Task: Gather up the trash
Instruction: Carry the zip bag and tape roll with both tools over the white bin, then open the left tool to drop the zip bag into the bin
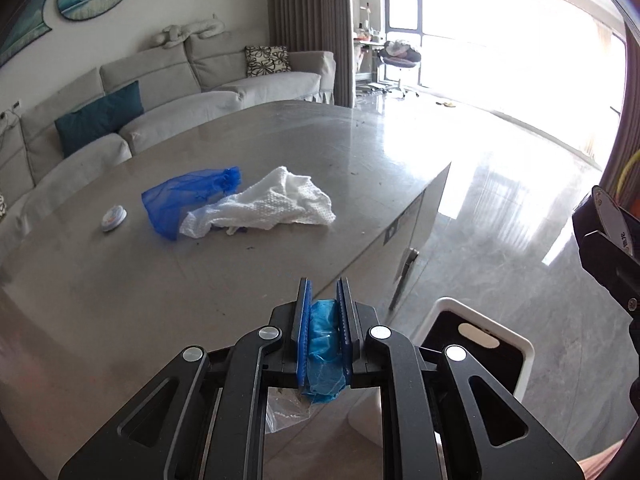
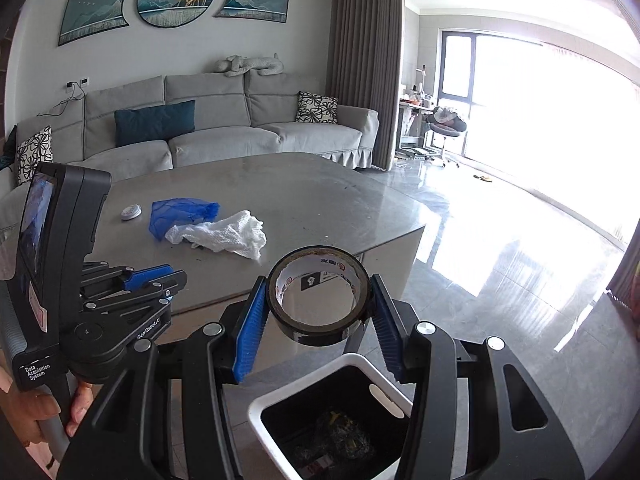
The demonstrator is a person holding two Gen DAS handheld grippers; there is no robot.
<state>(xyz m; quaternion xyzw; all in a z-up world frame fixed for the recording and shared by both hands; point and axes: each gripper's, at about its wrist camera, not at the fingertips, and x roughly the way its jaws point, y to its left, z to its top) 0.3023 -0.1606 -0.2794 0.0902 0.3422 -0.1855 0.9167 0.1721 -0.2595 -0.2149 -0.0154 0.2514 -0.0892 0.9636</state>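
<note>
My left gripper (image 1: 323,286) is shut on a crumpled blue plastic bag (image 1: 325,354) near the table's front right corner; it also shows in the right wrist view (image 2: 160,276). My right gripper (image 2: 320,280) is shut on a black tape roll (image 2: 319,294) and holds it above the white trash bin (image 2: 280,396), which has dark trash inside. The bin also shows in the left wrist view (image 1: 516,344). On the grey table (image 1: 120,300) lie a blue mesh bag (image 1: 180,200), a white cloth (image 1: 272,204) and a small round lid (image 1: 114,218).
A grey sofa (image 2: 224,136) with cushions stands behind the table. Glossy tiled floor (image 2: 500,280) lies to the right, with a chair (image 2: 446,128) by the bright window. The bin stands on the floor off the table's front right corner.
</note>
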